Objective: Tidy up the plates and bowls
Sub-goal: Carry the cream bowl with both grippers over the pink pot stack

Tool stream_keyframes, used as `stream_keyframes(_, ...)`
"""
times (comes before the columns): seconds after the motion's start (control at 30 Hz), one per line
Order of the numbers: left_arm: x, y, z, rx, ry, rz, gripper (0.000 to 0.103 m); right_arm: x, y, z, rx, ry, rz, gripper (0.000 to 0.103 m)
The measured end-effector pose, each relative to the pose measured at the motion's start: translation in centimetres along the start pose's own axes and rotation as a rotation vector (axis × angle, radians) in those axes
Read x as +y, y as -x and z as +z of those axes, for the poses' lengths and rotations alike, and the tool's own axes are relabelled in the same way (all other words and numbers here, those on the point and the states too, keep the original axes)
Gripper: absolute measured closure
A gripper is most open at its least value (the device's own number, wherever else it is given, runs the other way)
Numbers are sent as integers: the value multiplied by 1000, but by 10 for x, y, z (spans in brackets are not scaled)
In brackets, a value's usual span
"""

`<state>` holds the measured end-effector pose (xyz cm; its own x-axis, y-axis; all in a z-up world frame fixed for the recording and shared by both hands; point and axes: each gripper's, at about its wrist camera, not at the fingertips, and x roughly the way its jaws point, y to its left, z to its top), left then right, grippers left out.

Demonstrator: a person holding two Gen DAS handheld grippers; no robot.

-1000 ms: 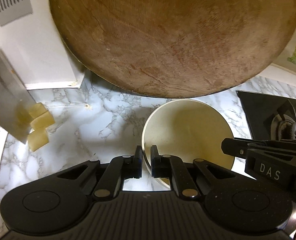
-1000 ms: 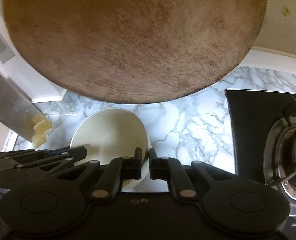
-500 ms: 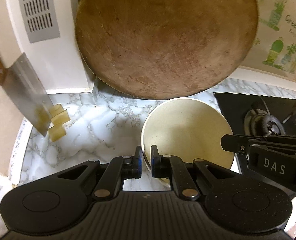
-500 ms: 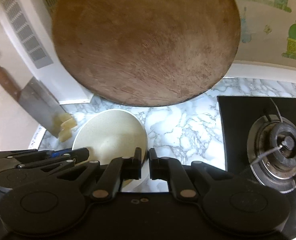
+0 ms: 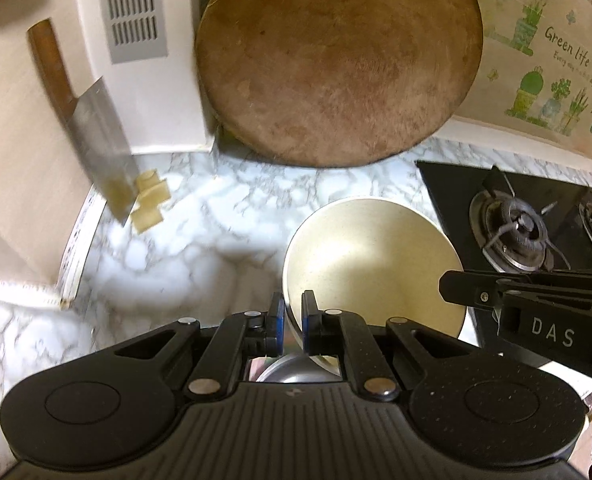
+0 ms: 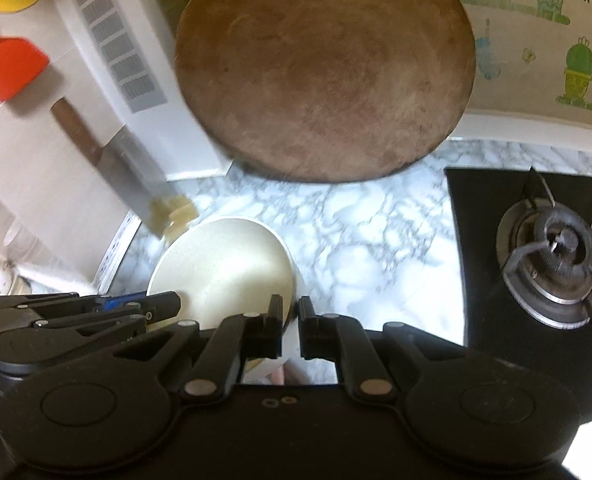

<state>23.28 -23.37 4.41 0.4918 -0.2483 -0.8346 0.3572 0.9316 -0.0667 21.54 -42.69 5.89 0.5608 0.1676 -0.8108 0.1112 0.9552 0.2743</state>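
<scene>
**Two grippers hold one cream bowl above the marble counter**

The cream bowl point(image 5: 376, 264) is up in the air over the marble counter point(image 5: 200, 224), not resting on it. The left gripper point(image 5: 292, 320) is clamped on the rim of the bowl at the side nearest to the person, with the thin wall pinched between its two fingers point(image 5: 275, 316). The right gripper point(image 6: 290, 320) is clenched on the rim at the other side in the same way, so both tools carry the bowl together. In the left wrist view the right gripper appears as a black bar with the letters DAS, at the right of the bowl. In the right wrist view the left gripper comes in from the left of the bowl.

Under the bowl, between the left fingers, a grey metal rounded thing point(image 5: 292, 372) is visible; I cannot tell what it is.

Behind the bowl a big round wooden board point(image 5: 336, 64) leans upright against the wall, with its lower edge on the counter. To the left of the bowl a cleaver point(image 5: 96, 136) with a brown handle hangs on the wall, and small pale yellow pieces point(image 5: 150, 200) lie on the counter just beside the blade. To the right of the bowl is a black gas stove point(image 6: 556, 264) with its burner. An orange spatula point(image 6: 12, 64) hangs on the wall above the cleaver. The wall behind the stove carries a sticker point(image 5: 556, 76) with green plants and the words "Green life".
</scene>
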Motion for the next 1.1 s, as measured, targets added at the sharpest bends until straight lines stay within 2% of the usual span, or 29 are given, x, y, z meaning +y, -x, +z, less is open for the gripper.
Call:
stream_keyframes(0.47, 23, -7, -58, 92, 34, 7, 96, 25, -14, -61, 96, 20, 31, 94)
stream_keyframes(1.1, 19, -23, -79, 136, 14, 15, 96, 21, -30, -82, 161, 24, 18, 94)
